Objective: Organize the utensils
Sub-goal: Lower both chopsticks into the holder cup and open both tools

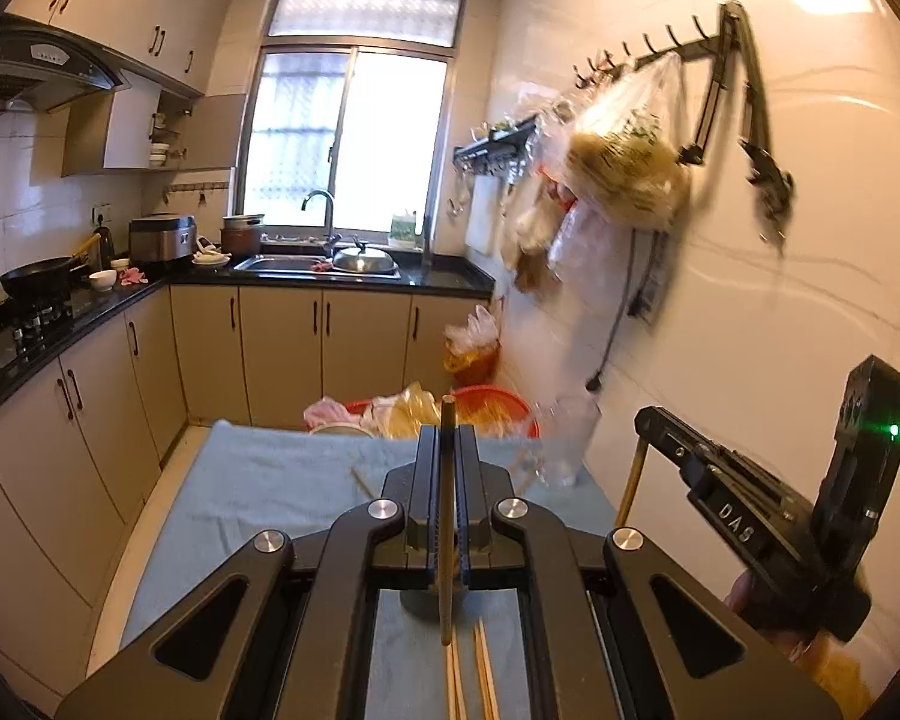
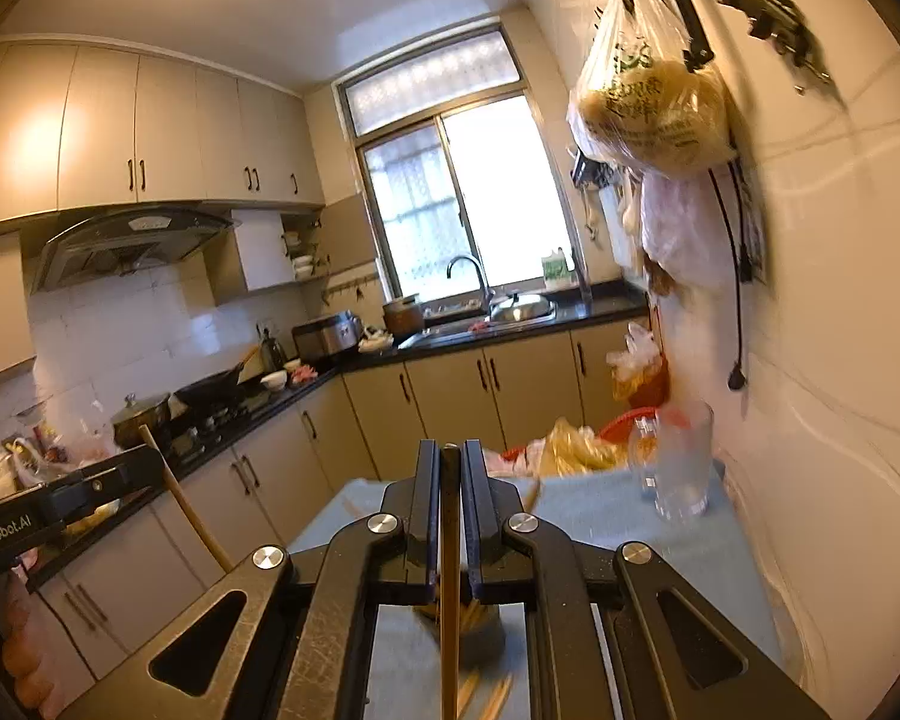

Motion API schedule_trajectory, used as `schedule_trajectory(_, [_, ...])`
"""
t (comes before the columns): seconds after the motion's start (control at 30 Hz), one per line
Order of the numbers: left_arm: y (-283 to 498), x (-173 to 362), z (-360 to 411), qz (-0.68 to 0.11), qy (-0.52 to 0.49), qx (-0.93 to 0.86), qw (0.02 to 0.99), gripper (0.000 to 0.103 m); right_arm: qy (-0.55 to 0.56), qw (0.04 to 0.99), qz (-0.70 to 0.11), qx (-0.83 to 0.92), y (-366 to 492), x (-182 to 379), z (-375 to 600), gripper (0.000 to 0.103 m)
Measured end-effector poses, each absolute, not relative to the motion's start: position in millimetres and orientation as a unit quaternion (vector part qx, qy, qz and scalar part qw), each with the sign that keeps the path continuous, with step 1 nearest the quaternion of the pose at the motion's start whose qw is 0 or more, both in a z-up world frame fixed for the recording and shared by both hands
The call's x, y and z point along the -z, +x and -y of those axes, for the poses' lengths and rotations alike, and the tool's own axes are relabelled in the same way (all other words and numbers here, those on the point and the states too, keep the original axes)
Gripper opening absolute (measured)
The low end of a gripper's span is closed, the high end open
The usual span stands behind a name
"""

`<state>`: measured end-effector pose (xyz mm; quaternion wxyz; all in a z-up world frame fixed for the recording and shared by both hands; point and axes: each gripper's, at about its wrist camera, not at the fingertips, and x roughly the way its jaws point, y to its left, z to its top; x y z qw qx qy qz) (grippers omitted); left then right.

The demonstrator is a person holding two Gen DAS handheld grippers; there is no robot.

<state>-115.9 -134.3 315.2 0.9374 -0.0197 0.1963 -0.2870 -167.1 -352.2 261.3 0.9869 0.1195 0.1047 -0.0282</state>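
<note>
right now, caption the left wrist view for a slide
Left tongs shut on a chopstick above a blue cloth.

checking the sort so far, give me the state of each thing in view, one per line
left tool: shut on a chopstick, lifted off the table
left chopstick: clamped, upright
right tool: shut on a chopstick
right chopstick: clamped, upright
loose chopsticks: lying on the blue cloth
glass: upright on the cloth, blurred, contents unclear
sink lid: resting at the sink
</note>
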Motion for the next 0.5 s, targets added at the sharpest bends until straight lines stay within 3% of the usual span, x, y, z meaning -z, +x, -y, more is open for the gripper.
schedule_trajectory(0.27, [-51,-313,165,-0.203,-0.039,0.283,0.937,0.004,0.119,0.989,-0.062,0.062,-91,-271,364,0.007])
schedule_trajectory(0.5, [-5,-270,191,-0.255,-0.021,0.261,0.931,0.004,0.134,0.984,-0.089,0.076,-40,-231,370,0.007])
